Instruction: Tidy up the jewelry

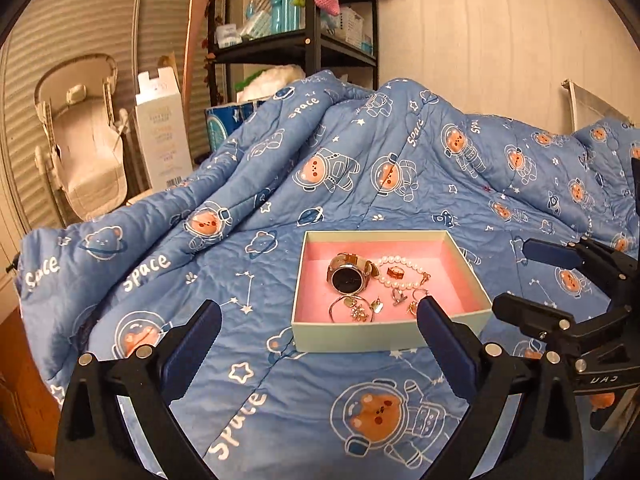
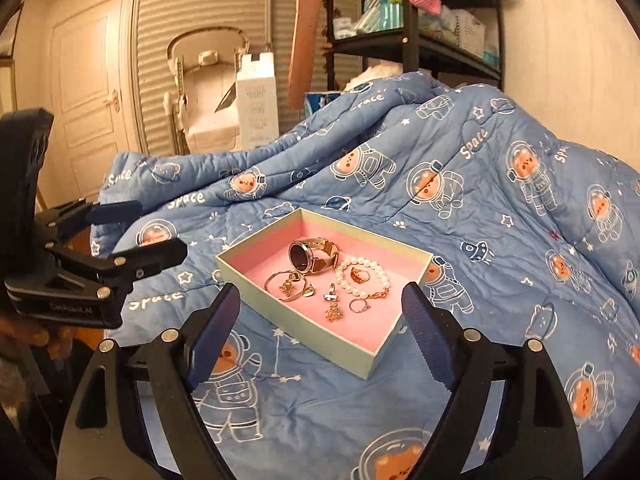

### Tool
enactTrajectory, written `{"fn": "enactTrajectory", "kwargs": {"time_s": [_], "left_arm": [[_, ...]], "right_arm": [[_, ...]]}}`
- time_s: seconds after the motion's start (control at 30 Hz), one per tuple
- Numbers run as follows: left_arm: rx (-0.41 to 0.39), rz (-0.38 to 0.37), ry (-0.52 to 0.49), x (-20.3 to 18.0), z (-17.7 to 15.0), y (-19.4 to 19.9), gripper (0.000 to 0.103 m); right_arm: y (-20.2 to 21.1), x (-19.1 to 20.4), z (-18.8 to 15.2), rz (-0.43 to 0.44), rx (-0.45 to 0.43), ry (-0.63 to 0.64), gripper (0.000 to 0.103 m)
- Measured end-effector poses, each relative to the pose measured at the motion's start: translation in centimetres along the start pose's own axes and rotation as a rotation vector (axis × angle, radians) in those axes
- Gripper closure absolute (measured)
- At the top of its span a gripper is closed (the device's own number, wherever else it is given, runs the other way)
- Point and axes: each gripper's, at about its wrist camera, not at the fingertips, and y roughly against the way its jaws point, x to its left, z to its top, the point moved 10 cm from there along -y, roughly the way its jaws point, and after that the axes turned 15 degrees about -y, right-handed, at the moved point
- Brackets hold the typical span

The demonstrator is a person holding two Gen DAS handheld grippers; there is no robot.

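Blue quilted bedspread printed with astronaut bears (image 1: 280, 392) covers the whole working surface, lying flat near both grippers and rising into rumpled folds farther back. Behind it stand a black metal shelf rack (image 1: 308, 40), a tall white carton (image 1: 162, 136) and a cream infant seat (image 1: 80, 132).

Shallow rectangular box, pale green outside with pink lining (image 1: 390, 334), rests on the flat part of the quilt, just ahead of the left gripper (image 1: 318, 340) and ahead of the right gripper (image 2: 320, 320), one corner pointing toward the latter. Inside, grouped toward the middle and the near-left area: a round dark-faced wristwatch with a tan strap (image 2: 310, 258), a white pearl bracelet (image 2: 366, 276) looped around a small gold ring (image 2: 359, 275), a thin gold bangle (image 2: 282, 290), and several small gold rings and earrings (image 2: 332, 312). The far-right part of the pink floor is bare.

Both grippers hover above the quilt with jaws spread wide, holding nothing. The left one's right finger overlaps the box's near-right wall in its own view. Open quilt surrounds the box on all sides; the two grippers sit near each other, side by side.
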Motion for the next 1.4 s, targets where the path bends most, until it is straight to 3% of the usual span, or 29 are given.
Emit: {"fn": "enactTrajectory", "kwargs": {"time_s": [0.23,0.5,0.63,0.93,1.4], "left_arm": [[-0.052,0.041,-0.021,-2.4,-2.6,5.5,0.007],[-0.06,0.026,0.063,-3.2,-5.5,10.0,0.007],[-0.066,0.046,0.071,-3.5,-6.3,11.9,0.007],[-0.111,0.057,0.129,-4.8,-7.0,14.6,0.007],[-0.098,0.061,0.145,-5.6,-7.9,14.9,0.007]], "right_arm": [[5.3,1.1,-2.4,-0.025,-0.073,-0.108,0.02],[10.0,1.0,-5.2,-0.163,-0.084,-0.081,0.017],[12.1,0.7,-6.0,-0.181,-0.104,-0.096,0.016],[15.0,1.1,-6.7,-0.202,-0.157,-0.083,0.013],[15.7,1.5,-7.1,-0.212,-0.171,-0.065,0.013]]}}
